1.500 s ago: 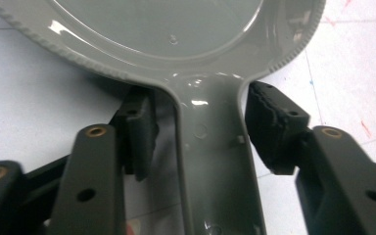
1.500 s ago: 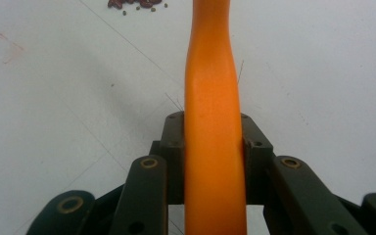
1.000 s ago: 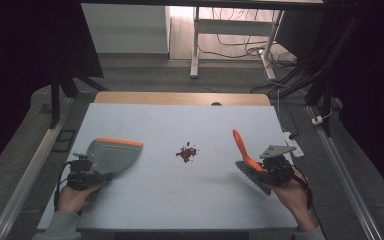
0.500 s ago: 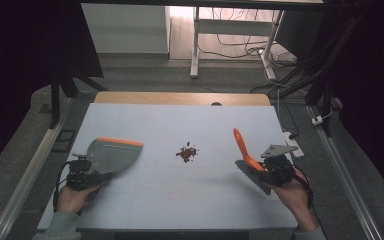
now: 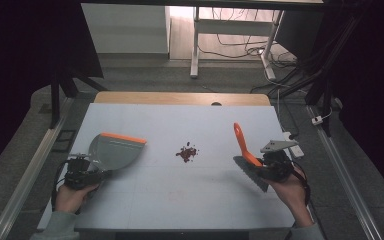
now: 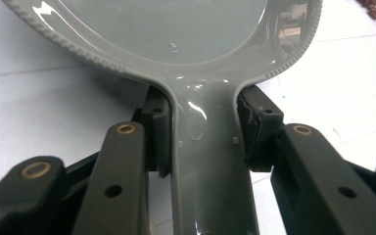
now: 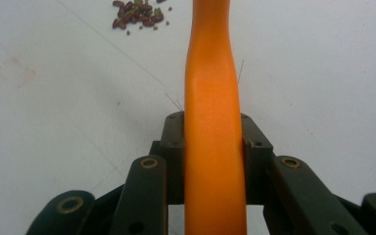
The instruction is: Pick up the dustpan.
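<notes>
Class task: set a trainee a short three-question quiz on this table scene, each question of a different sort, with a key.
1. True or false: the left gripper is shut on the grey dustpan.
2. What does the right gripper hold? A) a sponge B) the orange-handled brush C) a cup
3. What lies on the table between the two tools?

Key:
1. True; its jaws clamp the dustpan's handle.
2. B
3. A small pile of dark red beans.
</notes>
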The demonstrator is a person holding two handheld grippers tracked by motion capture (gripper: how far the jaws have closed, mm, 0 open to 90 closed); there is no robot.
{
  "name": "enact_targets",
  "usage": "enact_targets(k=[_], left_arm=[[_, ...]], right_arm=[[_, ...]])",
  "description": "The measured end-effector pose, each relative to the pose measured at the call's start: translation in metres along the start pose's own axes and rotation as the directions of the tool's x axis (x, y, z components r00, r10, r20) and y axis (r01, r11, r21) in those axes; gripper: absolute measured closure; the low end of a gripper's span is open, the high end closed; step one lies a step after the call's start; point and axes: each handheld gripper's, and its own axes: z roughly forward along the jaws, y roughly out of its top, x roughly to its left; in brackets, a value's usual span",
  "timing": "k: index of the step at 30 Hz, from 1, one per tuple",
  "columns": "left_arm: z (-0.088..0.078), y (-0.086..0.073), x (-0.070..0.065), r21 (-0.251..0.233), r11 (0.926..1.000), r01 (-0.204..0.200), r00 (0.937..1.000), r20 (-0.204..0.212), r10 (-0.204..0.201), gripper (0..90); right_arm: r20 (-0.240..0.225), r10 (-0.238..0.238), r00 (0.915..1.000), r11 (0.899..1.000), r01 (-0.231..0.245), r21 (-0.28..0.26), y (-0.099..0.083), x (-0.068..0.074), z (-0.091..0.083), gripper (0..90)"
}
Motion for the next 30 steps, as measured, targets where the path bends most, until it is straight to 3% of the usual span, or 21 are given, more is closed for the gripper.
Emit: enact_targets(k=[10,20,30], left_arm=[[-0.007,-0.001,-0.007,-0.059,0.9947,-0.084,0.9961,0.023,0.085,61.3],[-0.014,0.001,-0.013,-0.108,0.986,-0.126,0.9901,0.048,0.132,61.4],[-0.019,0.001,-0.021,-0.14,0.9703,-0.197,0.9723,0.098,0.212,61.4]], right_arm=[[-0.001,0.024,0.9997,0.999,-0.024,-0.025,0.017,0.001,0.003,70.7],[-0.013,-0.01,0.9999,0.999,0.009,-0.033,0.016,0.003,0.005,70.7],[-0.01,-0.026,0.9996,0.999,0.026,-0.042,0.016,0.007,0.0,70.7]])
